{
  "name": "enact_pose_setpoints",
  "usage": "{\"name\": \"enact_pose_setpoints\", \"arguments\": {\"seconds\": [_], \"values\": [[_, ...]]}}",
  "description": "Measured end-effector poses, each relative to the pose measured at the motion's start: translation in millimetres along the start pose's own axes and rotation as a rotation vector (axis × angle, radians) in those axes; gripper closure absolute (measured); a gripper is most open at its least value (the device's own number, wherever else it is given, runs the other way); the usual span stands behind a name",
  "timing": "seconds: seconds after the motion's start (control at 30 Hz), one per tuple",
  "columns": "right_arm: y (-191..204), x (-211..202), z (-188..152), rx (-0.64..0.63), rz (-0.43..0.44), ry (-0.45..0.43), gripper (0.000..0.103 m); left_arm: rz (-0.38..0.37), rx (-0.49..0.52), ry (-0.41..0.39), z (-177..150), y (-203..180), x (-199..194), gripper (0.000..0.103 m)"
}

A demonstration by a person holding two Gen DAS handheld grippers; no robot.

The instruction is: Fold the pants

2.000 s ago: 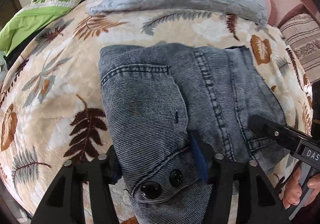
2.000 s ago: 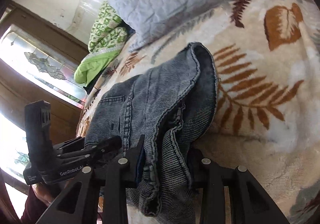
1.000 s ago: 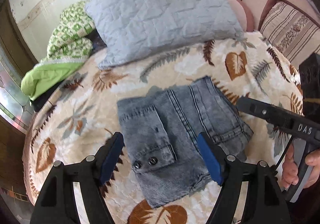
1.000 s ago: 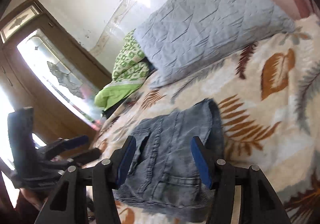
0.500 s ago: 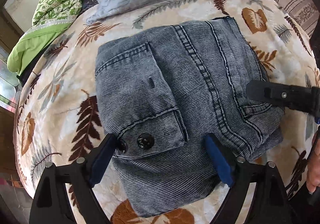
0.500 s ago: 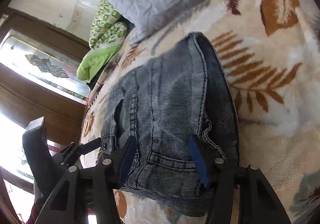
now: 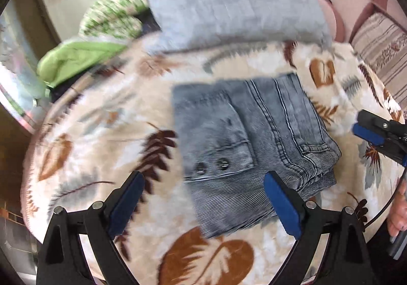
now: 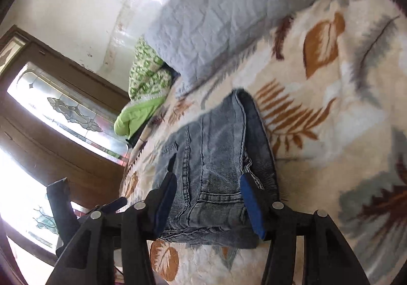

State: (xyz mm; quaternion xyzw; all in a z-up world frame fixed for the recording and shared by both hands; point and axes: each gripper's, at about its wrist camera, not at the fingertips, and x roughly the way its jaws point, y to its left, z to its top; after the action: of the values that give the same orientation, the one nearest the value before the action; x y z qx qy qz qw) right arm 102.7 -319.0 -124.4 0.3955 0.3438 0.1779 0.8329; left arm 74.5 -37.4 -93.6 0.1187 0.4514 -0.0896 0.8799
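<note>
Pants (image 7: 251,147) are lying folded on the leaf-print blanket (image 7: 106,132). Left gripper (image 7: 203,198) and right gripper (image 8: 208,198) are hovering above, both gaping wide, gripping nothing.

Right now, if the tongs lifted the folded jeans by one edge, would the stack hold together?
Probably not: the folded jeans are soft layered denim, so the layers showing at the near edge would likely sag and unfold. They look fairly heavy for their size. On the plush leaf-print blanket, a push would likely bunch them rather than slide them.

A home bedroom: leaf-print blanket (image 7: 101,132) on a bed, grey pillow (image 7: 229,2), leaded-glass window (image 8: 68,112).
</note>
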Motion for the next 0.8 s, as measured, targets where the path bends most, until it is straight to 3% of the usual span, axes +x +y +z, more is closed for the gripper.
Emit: {"name": "enact_pose_setpoints", "arguments": {"seconds": [0.17, 0.33, 0.57, 0.8], "values": [[29.7, -38.7, -15.6, -0.162, -0.126, -0.123, 0.047, 0.080, -0.001, -0.096, -11.6, 9.4, -38.1, 0.008], [55.3, -67.8, -51.4, -0.303, -0.237, -0.170, 0.047, 0.115, 0.005, -0.191, -7.9, 8.6, -68.7, 0.007], [73.2, -104.7, -71.9, -0.281, -0.233, -0.242, 0.042, 0.123, 0.026, -0.293, -2.9, -12.0, -100.7, 0.006], [74.9, -108.0, -78.8, -0.311, -0.269, -0.274, 0.042, 0.138, 0.027, -0.318, -2.9, -20.0, -110.2, 0.005]]}}
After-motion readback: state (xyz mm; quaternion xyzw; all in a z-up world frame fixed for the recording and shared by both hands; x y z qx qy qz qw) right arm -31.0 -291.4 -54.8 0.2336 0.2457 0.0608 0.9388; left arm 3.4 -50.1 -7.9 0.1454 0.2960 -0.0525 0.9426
